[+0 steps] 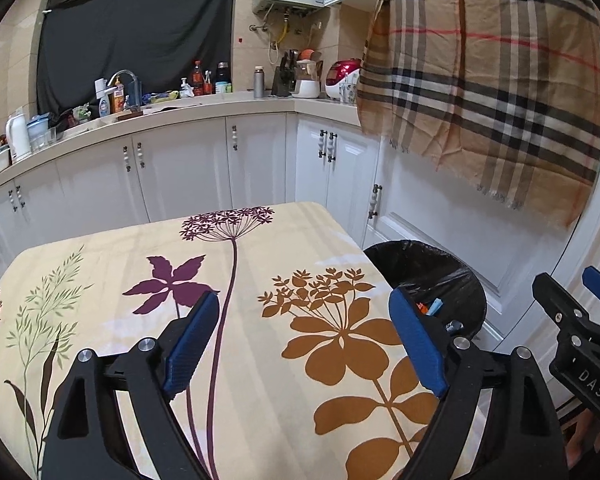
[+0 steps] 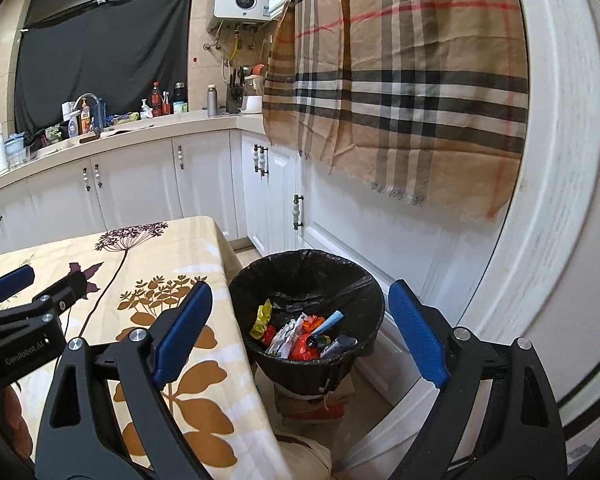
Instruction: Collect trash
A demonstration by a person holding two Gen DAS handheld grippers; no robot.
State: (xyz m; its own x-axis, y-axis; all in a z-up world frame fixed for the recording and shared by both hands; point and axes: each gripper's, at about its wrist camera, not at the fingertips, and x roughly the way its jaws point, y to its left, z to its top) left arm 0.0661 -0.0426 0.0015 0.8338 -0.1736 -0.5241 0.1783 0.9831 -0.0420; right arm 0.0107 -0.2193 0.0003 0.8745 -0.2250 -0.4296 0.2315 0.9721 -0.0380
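Observation:
A round bin with a black liner stands on the floor by the table's right edge; it shows partly in the left wrist view as the bin. Inside lie several pieces of trash: wrappers in yellow, red and white, a blue tube, dark small items. My right gripper hovers in front of the bin, open, nothing between its blue pads. My left gripper is open above the flowered tablecloth, holding nothing. Each gripper appears at the edge of the other's view: the right gripper, the left gripper.
White cabinets run under a crowded counter behind the table. A plaid cloth hangs over the white door on the right. A cardboard box sits under the bin. A cushion edge lies below the table corner.

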